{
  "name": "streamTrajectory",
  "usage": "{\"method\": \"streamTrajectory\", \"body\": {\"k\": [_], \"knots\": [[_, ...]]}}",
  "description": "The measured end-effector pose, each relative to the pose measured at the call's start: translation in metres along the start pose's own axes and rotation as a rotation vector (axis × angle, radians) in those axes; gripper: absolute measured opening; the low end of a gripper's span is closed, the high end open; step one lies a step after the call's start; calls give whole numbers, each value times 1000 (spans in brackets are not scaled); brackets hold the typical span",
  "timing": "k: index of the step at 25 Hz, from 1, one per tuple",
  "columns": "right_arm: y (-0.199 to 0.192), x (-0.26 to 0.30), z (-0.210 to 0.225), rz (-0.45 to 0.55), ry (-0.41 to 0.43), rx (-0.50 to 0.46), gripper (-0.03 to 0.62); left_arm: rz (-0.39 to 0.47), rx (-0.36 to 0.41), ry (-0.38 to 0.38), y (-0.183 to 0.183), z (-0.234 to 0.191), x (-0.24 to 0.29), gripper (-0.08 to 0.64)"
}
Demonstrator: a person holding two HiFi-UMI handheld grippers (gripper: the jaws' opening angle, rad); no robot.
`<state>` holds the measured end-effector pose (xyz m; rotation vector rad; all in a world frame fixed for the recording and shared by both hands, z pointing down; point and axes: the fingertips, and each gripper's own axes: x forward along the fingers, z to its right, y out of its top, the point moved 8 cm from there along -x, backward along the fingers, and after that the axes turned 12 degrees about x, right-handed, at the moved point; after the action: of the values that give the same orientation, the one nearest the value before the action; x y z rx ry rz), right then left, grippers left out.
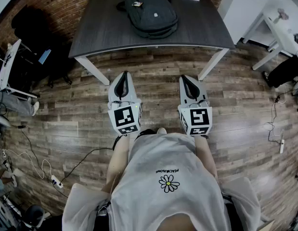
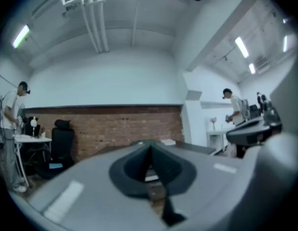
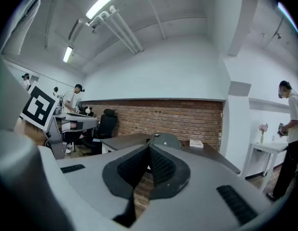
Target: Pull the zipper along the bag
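bag (image 1: 151, 13) lies well ahead of left gripper (image 1: 123, 76) and right gripper (image 1: 187, 79), both held level, parallel, fingers closed, empty.

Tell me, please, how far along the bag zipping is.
Nothing looks done yet: the bag lies on the table, untouched. In hand: nothing; the left tool and right tool are both shut and empty, held over the floor short of the table. Left: reach the bag, grip the zipper, draw it along.

Left gripper (image 1: 123, 74), right gripper (image 1: 185, 77): level, jaws together
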<state>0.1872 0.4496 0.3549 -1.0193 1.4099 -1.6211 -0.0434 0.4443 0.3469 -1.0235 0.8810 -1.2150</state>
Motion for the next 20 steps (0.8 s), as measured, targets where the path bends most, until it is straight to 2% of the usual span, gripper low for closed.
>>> {"method": "streamTrajectory", "body": {"k": [8, 13, 20], "knots": [[-3, 3, -8, -23, 31, -13, -2, -2, -17, 15, 1, -8, 1, 8], [-12, 4, 2, -42, 51, 74, 0, -5, -4, 9, 1, -2, 1, 8], [-20, 7, 2, -70, 81, 65, 0, -32, -27, 31, -11, -6, -10, 8]]}}
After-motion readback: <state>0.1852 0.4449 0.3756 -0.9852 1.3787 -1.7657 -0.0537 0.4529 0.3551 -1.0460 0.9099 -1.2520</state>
